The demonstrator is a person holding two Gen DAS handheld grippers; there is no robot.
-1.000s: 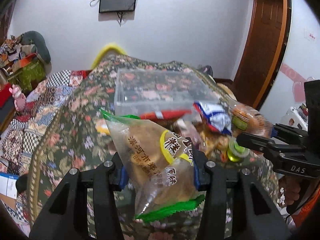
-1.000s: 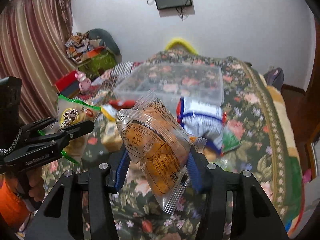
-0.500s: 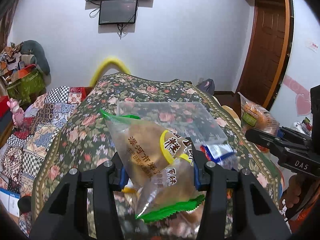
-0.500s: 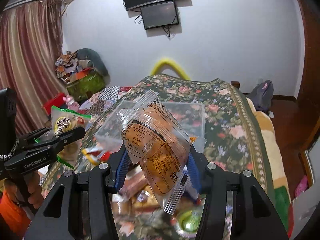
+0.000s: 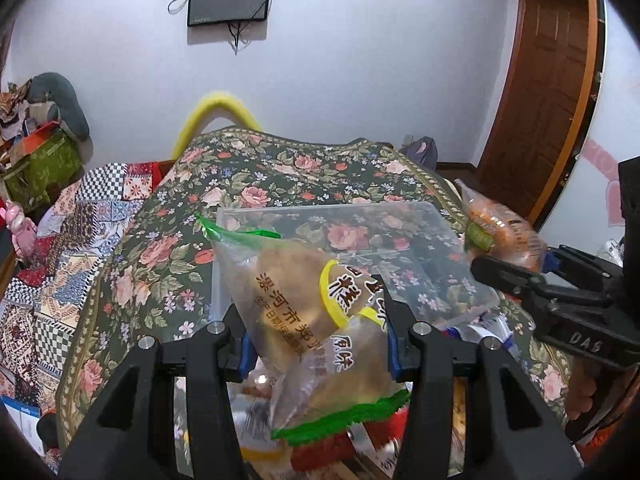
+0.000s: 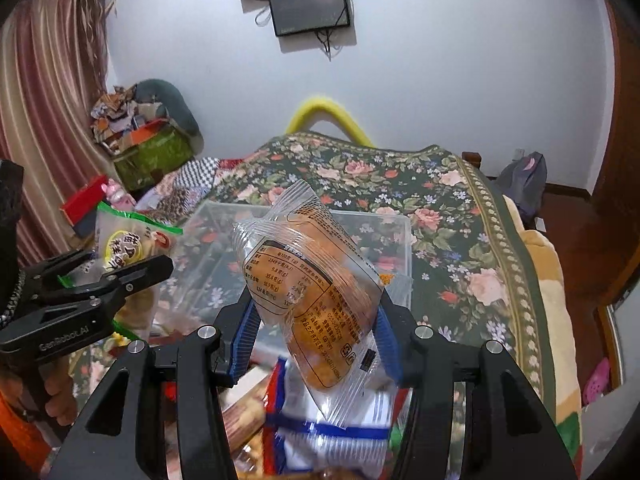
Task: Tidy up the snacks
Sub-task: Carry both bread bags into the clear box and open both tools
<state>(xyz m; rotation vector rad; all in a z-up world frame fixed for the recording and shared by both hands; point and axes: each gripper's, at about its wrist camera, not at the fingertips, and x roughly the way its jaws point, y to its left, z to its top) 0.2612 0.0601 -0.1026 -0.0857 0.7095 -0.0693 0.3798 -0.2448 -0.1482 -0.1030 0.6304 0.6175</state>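
Note:
My left gripper (image 5: 318, 340) is shut on a clear cake packet with green edges and a yellow ring (image 5: 304, 304), held above the snack pile. It also shows at the left of the right wrist view (image 6: 120, 248). My right gripper (image 6: 314, 328) is shut on a clear packet of orange bread (image 6: 316, 300), which also shows at the right of the left wrist view (image 5: 500, 236). A clear plastic box (image 5: 440, 248) (image 6: 396, 240) lies open on the floral cloth just beyond both packets.
Loose snacks lie under the grippers: a blue and white packet (image 6: 340, 440) and a red wrapper (image 5: 320, 452). The floral cloth (image 5: 300, 168) covers the surface. A wooden door (image 5: 552, 80) stands at the right, cluttered boxes (image 6: 148, 148) at the left.
Both grippers have lifted with their packets and tilted up. The snack pile has dropped low in the views and the clear box now lies just behind the packets.

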